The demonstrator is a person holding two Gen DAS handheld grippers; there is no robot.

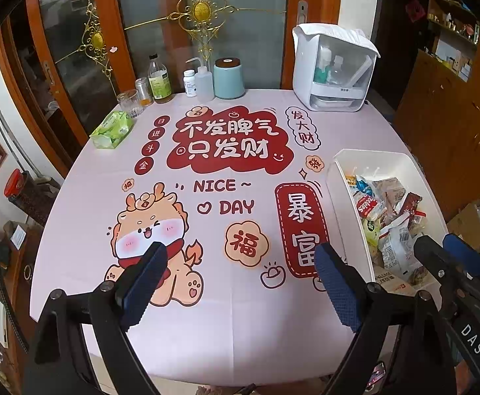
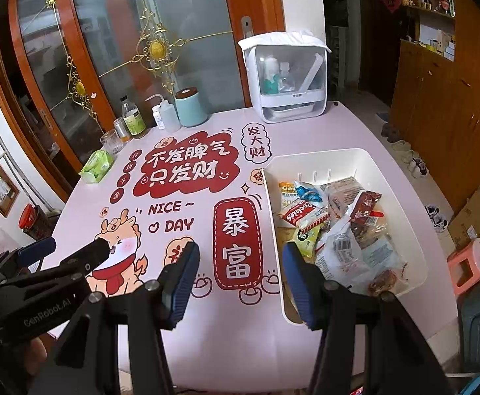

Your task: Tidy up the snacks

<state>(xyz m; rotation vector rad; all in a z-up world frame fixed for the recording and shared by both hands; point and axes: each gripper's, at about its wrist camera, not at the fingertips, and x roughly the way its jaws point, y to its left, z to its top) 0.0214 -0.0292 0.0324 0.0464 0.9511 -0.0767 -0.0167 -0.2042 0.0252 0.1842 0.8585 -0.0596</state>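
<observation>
A white plastic bin (image 2: 338, 154) stands at the right of the table and holds several snack packets: a red-and-white cookie pack (image 2: 302, 214), a dark red wrapper (image 2: 366, 207) and a clear bag with a barcode (image 2: 342, 247). In the left wrist view the same bin (image 1: 371, 154) lies to the right, heaped with snack packets (image 1: 391, 220). My left gripper (image 1: 240, 283) hovers open over the printed tablecloth, nothing between its fingers. My right gripper (image 2: 240, 283) is open and empty too, its right finger above the bin's near left corner. Each gripper shows in the other's view: the left gripper (image 2: 65, 251), the right gripper (image 1: 444, 251).
Along the back edge stand a green tissue pack (image 1: 111, 130), a glass (image 1: 129, 102), bottles (image 1: 159, 80), a teal canister (image 1: 228, 79) and a white lidded appliance (image 1: 333, 69). A pink stool (image 2: 468, 266) and a cardboard box (image 2: 477, 217) sit on the floor at the right.
</observation>
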